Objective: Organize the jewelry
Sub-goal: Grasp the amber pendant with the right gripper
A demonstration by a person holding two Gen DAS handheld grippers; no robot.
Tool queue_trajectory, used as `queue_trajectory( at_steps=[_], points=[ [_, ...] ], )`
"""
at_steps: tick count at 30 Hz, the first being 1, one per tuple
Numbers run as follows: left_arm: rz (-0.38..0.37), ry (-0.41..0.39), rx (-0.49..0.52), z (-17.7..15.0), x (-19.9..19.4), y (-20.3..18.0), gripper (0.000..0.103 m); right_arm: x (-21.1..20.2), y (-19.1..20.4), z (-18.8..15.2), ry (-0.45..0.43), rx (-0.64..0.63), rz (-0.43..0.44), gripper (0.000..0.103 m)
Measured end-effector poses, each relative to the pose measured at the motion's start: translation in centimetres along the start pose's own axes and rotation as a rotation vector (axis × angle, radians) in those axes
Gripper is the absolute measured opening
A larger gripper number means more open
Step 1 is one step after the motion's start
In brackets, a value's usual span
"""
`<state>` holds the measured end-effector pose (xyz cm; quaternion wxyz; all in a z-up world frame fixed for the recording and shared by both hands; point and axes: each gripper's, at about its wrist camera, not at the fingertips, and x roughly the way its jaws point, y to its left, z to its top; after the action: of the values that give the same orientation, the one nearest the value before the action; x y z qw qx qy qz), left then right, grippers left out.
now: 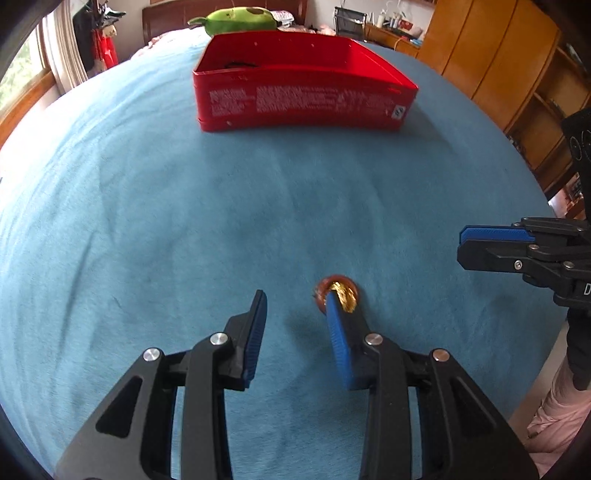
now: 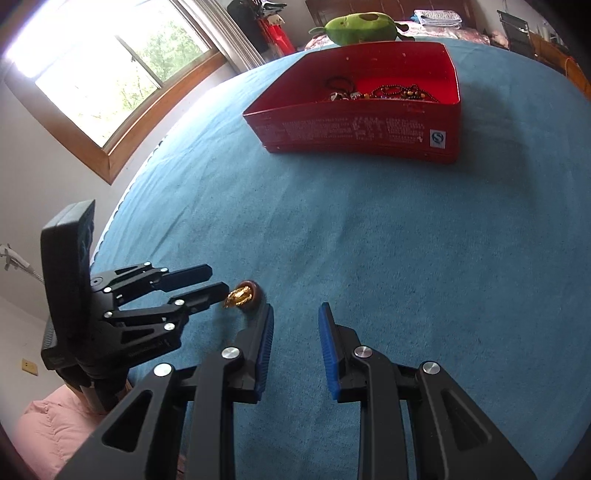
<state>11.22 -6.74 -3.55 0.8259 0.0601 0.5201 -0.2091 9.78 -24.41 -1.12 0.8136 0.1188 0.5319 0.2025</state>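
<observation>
A small gold trinket on a brown ring lies on the blue cloth, just past the tip of my left gripper's right finger; it also shows in the right wrist view. My left gripper is open and empty, low over the cloth, with the trinket off to its right. My right gripper is open and empty, just right of the trinket. The red box stands farther back and holds beaded bracelets and a black cord.
The blue cloth covers a bed. A green avocado plush lies behind the red box. A window is at the left; wooden cabinets stand at the right. The right gripper shows in the left wrist view.
</observation>
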Motion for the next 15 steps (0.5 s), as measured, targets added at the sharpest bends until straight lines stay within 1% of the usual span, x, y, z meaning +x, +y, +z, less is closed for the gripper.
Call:
queue_trajectory(
  at_steps=[3,5,7,11,15],
  points=[
    [-0.011,-0.002,-0.031,-0.4,-0.3,0.7,0.032,0.6,0.1,-0.1,0.015,-0.011,0.013,0.027],
    [0.007,-0.019,-0.048,-0.6,-0.8,1.3,0.032,1.2,0.8,-0.1,0.029,-0.02,0.039,0.027],
    [0.044,-0.024,-0.075,-0.4,-1.0,2.3,0.032,1.8,1.6,0.2,0.038,-0.035,0.054,0.027],
    [0.059,-0.032,-0.111,-0.5,-1.3,3.8,0.032,3.3,2.9,0.7,0.075,-0.041,0.095,0.027],
    [0.062,-0.032,-0.136,-0.3,-1.5,5.4,0.032,4.9,3.8,0.9,0.106,-0.034,0.112,0.027]
  ],
)
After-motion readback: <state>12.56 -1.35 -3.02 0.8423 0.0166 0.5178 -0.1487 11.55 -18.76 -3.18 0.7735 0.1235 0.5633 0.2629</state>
